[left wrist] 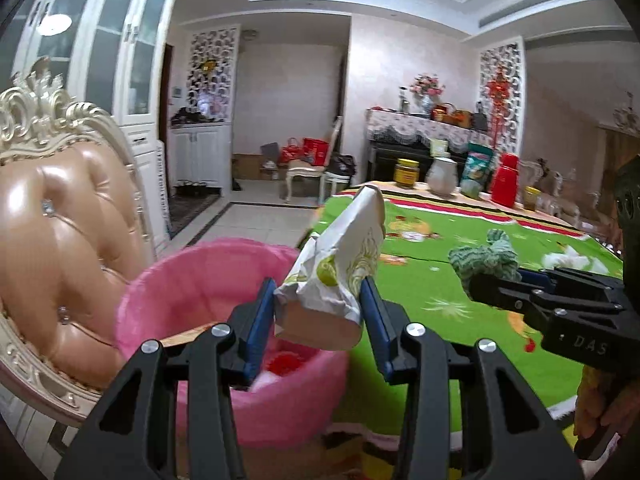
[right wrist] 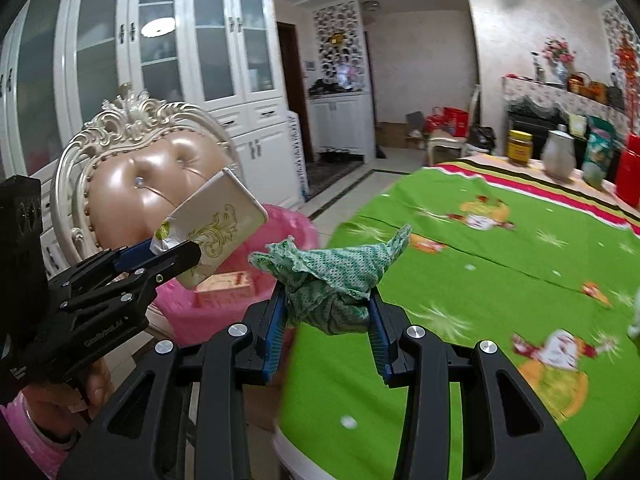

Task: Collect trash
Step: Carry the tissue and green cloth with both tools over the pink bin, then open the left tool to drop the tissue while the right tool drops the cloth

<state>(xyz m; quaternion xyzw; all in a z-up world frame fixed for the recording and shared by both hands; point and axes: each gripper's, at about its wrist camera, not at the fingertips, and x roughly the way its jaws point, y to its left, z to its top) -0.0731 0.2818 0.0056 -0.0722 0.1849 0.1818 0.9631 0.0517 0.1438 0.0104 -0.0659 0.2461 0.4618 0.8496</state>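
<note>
Jaws of the left gripper (left wrist: 318, 300) are clamped on a crumpled paper tissue pack (left wrist: 340, 264), white with gold scroll print and a green spot. Left wrist view: the pack sticks up and forward from the blue pads (left wrist: 259, 312), held above the near rim of the pink-lined trash bin (left wrist: 160, 292). Red scrap lies inside the bin. Right of the bin is the table with green cloth (left wrist: 440, 312); left of the bin, a tufted chair (left wrist: 60, 240). The right gripper (left wrist: 504, 280) shows over the table right of the bin, with green patterned cloth at its tip.

Right wrist view: right gripper (right wrist: 328, 316) jaws are closed on the green patterned rag (right wrist: 332, 276), bunched between the pads, held at the table (right wrist: 480, 280) edge just right of the bin (right wrist: 192, 312). The left gripper (right wrist: 160, 252) holds the pack (right wrist: 220, 228) above the bin, tilted up. A cardboard box (right wrist: 226, 286) lies inside the bin.
</note>
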